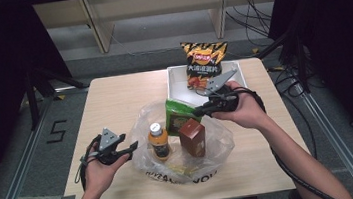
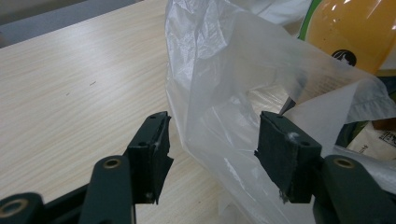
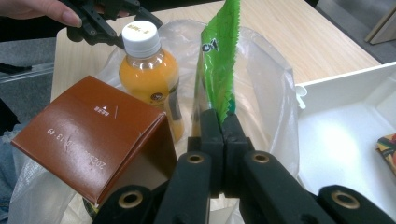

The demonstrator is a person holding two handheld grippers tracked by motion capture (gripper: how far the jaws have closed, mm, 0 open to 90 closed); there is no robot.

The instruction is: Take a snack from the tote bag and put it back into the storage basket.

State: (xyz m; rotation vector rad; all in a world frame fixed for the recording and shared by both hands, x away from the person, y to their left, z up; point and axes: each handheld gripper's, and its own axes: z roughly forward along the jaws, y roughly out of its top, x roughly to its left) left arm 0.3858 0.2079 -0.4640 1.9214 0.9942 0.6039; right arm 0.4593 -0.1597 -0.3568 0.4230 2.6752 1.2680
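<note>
right gripper (image 3: 223, 128) is pinching green packet (image 3: 219, 56) edge, centre frame, over bag (image 1: 219, 140) | left gripper (image 2: 212, 140) is standing spread around bag film, not pressing | packet is looking light, crinkly, slippery; gripping the sealed edge seems best | bottle (image 3: 148, 79), box (image 3: 88, 135) are sitting lower left

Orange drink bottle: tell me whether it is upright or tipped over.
Upright. The orange drink bottle stands in the clear plastic bag with its white cap on top, beside the brown box.
</note>
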